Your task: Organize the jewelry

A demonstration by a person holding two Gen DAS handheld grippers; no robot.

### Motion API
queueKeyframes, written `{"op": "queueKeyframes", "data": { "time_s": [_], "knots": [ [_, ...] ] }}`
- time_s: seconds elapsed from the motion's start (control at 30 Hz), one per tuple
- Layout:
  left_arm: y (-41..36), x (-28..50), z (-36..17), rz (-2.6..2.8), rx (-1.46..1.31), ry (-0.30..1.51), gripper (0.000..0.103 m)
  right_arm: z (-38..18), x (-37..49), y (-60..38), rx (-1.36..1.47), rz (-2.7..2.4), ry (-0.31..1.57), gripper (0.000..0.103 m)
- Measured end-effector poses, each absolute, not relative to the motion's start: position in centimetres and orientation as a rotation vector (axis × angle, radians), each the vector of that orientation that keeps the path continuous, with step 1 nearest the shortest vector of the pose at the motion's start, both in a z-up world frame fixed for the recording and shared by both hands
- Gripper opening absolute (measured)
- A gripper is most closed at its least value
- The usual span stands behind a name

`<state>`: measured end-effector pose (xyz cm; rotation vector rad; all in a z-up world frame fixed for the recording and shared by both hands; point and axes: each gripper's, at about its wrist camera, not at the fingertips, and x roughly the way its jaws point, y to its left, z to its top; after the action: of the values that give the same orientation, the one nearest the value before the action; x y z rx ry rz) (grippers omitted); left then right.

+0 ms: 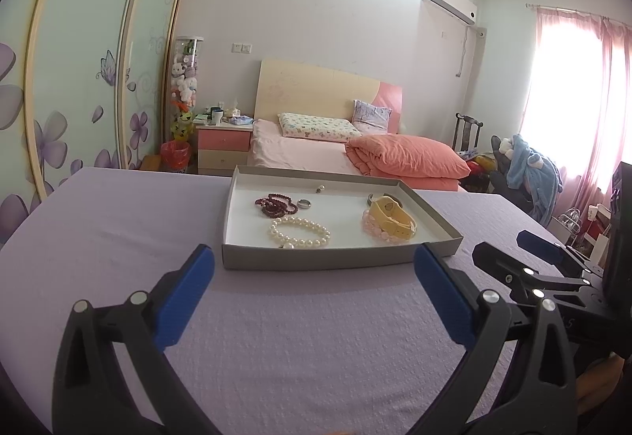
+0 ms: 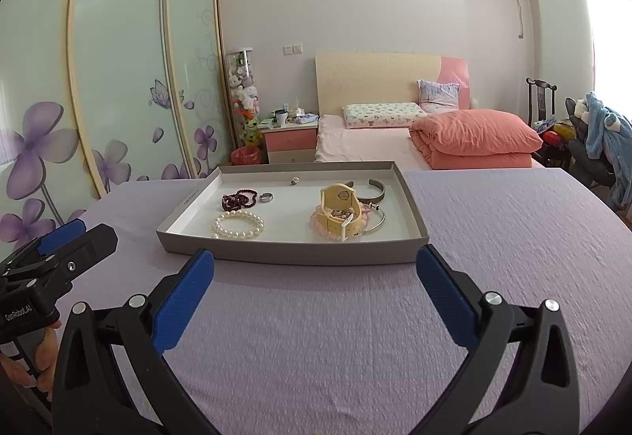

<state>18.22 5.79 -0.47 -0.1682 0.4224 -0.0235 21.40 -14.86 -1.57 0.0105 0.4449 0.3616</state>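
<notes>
Both claws hover spread wide and empty, the left gripper and right gripper, just short of the shallow grey cardboard tray. Inside it, left to right: dark red bead bracelet, white pearl bracelet, silver ring, yellow strap watch.

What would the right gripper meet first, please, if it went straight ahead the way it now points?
Probably the near wall of the shallow grey cardboard tray; the right gripper is open, and only bare lilac tablecloth lies between.
</notes>
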Motion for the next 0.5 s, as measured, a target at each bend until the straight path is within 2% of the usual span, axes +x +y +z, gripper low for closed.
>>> {"op": "queueKeyframes", "data": {
  "time_s": [0.5],
  "knots": [
    [5.63,18.15,-0.62,-0.019,-0.162,0.429,0.101,-1.61,21.37,-14.83,0.010,0.362,0.445,0.102]
  ]
}}
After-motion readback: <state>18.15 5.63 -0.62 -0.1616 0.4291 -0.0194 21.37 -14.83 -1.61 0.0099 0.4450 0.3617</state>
